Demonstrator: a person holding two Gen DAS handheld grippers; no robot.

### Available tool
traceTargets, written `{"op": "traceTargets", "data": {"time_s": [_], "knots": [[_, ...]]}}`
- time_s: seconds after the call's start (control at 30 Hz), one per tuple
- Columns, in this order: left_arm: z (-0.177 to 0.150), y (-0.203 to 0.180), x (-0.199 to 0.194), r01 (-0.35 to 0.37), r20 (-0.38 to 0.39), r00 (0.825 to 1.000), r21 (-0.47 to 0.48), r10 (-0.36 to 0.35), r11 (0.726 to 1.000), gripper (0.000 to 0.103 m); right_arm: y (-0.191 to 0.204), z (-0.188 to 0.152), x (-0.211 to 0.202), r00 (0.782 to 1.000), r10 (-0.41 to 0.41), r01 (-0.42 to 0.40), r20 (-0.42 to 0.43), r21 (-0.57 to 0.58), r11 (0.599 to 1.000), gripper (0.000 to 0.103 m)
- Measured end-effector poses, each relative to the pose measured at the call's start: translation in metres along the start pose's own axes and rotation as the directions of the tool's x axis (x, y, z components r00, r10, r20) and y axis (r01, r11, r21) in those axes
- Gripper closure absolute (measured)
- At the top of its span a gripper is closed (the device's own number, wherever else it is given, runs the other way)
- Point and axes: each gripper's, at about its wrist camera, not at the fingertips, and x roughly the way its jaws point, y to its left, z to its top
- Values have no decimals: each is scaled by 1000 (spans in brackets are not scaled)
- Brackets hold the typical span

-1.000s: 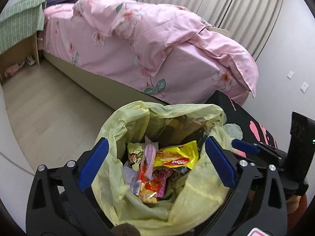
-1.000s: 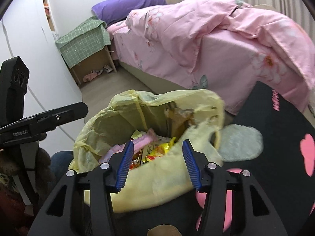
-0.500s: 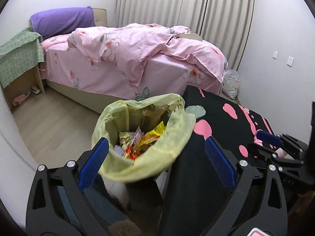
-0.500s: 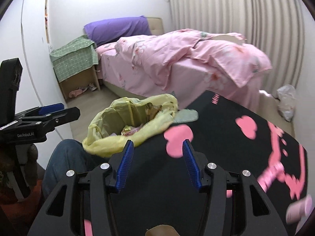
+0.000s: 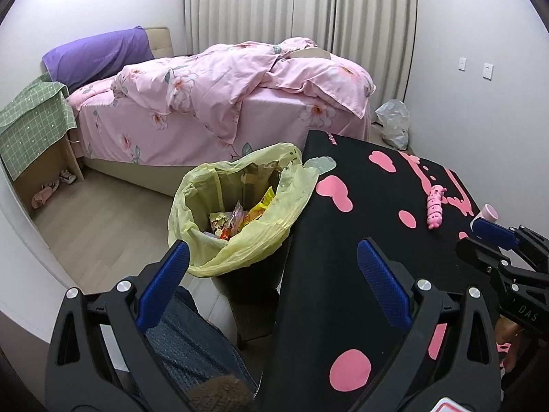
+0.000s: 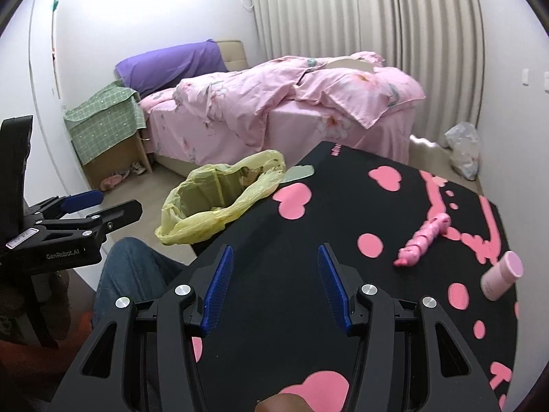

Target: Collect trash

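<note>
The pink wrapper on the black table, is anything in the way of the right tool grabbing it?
Nothing visible blocks it. The right tool is open and empty, and only bare black table lies between it and the pink wrapper.

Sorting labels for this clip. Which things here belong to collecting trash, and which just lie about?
Job:
yellow-lined bin with wrappers
pink wrapper on the table
pink cup

Lying about:
bed
purple pillow
green cloth
white bag

Soft, even indoor light fills both views, with no hard shadows or glare. Fisheye distortion bends the curtains (image 6: 394,41) and walls toward the edges, and the frame corners fall black. Focus is sharp overall.
</note>
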Motion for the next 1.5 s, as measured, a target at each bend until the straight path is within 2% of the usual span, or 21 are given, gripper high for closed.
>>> {"op": "traceTargets", "data": {"time_s": [0.4,0.77,1.5], "knots": [[-3,4,-11,14,15,1000,1,-14,1000,10,7,-3,-11,999,-41,41,13,4,999,54],[-4,5,-14,-11,30,999,4,11,1000,10,9,0,-13,999,-37,37,21,-5,999,54],[-4,6,-14,-13,30,999,7,13,1000,10,9,-1,-13,999,-36,36,22,-7,999,54]]}}
